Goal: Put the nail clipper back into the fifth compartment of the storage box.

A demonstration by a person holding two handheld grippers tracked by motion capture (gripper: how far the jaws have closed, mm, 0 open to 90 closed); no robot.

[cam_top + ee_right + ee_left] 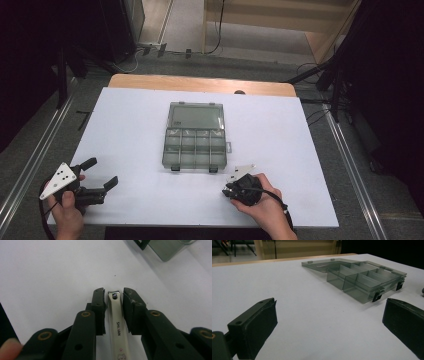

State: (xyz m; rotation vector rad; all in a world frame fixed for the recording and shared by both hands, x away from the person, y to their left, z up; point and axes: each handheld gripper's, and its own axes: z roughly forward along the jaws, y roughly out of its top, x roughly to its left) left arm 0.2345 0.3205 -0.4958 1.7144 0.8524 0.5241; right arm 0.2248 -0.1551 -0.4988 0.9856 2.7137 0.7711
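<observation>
- At the table's near right, the right gripper (231, 190) is held low in a hand (262, 207), jaws pointed down at the white sheet (130, 130).
- A nail clipper (117, 322) is seen lying flat on the sheet between its jaws, which flank it closely; slim gaps remain on both sides, so it is not yet pinched.
- "SHIJIAN" is printed along the clipper's lever.
- The left gripper (100, 177), at near left, is held level, jaws spread wide, nothing between them.
- An open grey box (194, 145) stands mid-table, just beyond the right gripper.

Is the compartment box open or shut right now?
Open. The box has its lid folded back flat on the table, and the dividers show uncovered; the compartments look empty.
</observation>
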